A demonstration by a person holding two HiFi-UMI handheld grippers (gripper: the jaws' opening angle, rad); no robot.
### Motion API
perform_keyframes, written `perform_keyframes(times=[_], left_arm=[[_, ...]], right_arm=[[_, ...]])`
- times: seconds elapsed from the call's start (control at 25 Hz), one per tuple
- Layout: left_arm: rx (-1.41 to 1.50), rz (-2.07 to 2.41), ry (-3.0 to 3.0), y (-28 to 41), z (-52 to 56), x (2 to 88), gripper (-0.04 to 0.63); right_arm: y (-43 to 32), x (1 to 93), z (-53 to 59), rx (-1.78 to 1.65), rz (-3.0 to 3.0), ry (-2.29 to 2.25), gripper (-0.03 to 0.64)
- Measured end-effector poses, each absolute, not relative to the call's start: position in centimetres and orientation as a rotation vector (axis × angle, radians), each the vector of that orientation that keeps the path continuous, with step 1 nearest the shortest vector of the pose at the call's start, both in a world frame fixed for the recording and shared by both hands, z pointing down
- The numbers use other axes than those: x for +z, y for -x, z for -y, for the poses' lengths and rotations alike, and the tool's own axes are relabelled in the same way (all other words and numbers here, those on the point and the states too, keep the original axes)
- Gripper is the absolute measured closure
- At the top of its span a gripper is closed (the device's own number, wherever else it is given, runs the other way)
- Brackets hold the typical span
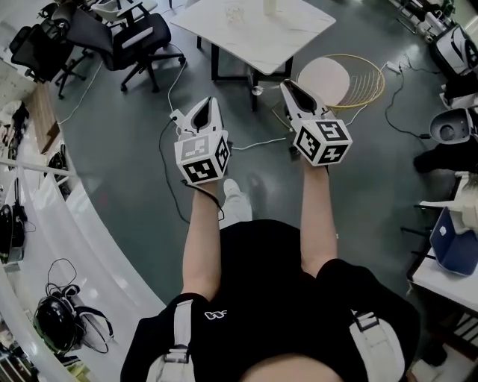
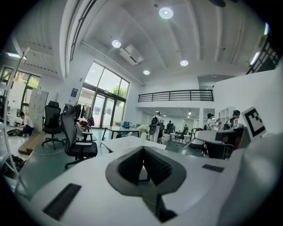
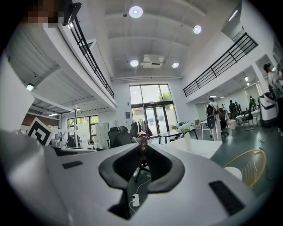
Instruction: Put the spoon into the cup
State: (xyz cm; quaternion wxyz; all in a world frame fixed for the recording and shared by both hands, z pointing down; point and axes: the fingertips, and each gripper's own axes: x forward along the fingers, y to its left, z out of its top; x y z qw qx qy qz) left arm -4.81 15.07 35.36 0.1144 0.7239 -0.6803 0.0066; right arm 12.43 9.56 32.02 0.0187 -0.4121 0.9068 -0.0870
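Observation:
I am standing over a grey floor, short of a white table (image 1: 254, 33), with both grippers held out level. On the table stand a clear cup (image 1: 235, 13) and a white vase (image 1: 270, 6). My left gripper (image 1: 210, 101) points at the table; in the left gripper view its tips (image 2: 143, 149) meet with nothing between them. My right gripper (image 1: 286, 83) is beside it on the right. In the right gripper view its jaws (image 3: 143, 145) pinch a thin brown piece (image 3: 143, 140), which looks like the spoon's end; the rest of the spoon is hidden.
Black office chairs (image 1: 134, 37) stand left of the table. A round white seat in a gold wire frame (image 1: 336, 78) stands to its right. Cables and a power strip (image 1: 258, 91) lie on the floor by the table legs. A curved white counter (image 1: 67, 224) runs along my left.

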Motion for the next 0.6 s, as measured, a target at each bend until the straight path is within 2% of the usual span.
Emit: perform_keyframes(times=[0.6], left_arm=[[-0.051,1.985,-2.036,15.5,-3.2,38.0,0.578]], right_arm=[[-0.7,33.7,3.7,-0.249,-2.948,1.255,0.568]])
